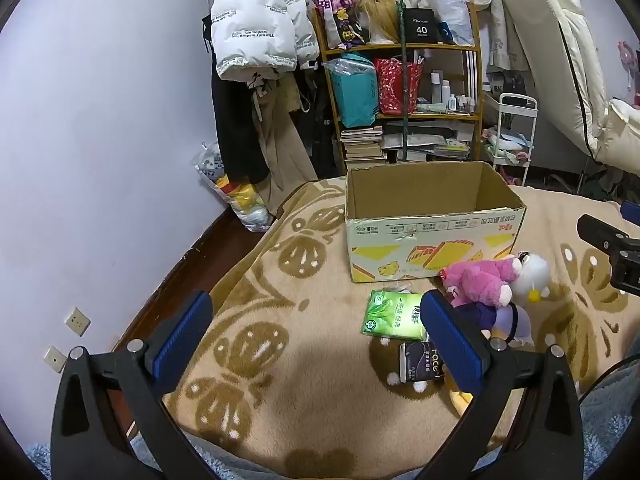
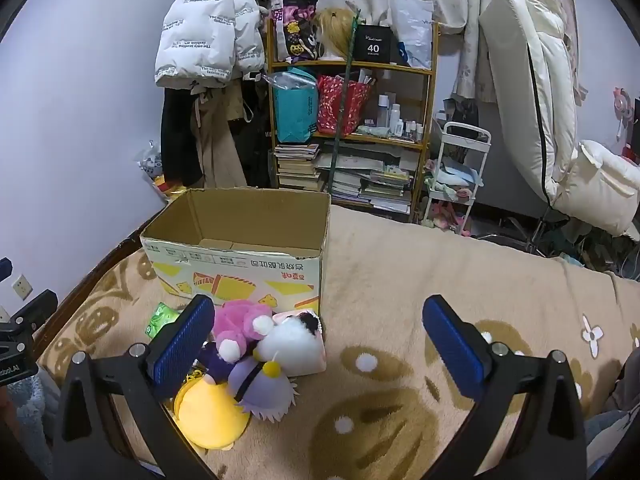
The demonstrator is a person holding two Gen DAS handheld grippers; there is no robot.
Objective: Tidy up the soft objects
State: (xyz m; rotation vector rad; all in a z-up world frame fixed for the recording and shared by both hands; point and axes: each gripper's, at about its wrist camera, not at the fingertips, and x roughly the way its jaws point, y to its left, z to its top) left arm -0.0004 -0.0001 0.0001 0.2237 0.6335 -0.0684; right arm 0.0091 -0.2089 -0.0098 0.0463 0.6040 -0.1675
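Note:
An open cardboard box (image 1: 434, 226) stands on the beige blanket; it also shows in the right wrist view (image 2: 240, 258) and looks empty. In front of it lie a pink plush (image 1: 480, 278), a white plush (image 1: 530, 272), a purple plush (image 2: 258, 386) and a yellow plush (image 2: 210, 414). A green tissue pack (image 1: 394, 315) and a black tissue pack (image 1: 422, 367) lie beside them. My left gripper (image 1: 316, 334) is open and empty, above the blanket left of the toys. My right gripper (image 2: 318, 344) is open and empty, with the plush pile at its left finger.
A wooden shelf (image 1: 400, 80) with bags, books and bottles stands behind the bed. Coats (image 1: 256, 20) hang to its left, a white trolley (image 2: 456, 176) and a white chair (image 2: 560, 120) to its right. The bed edge (image 1: 200, 248) drops off at left.

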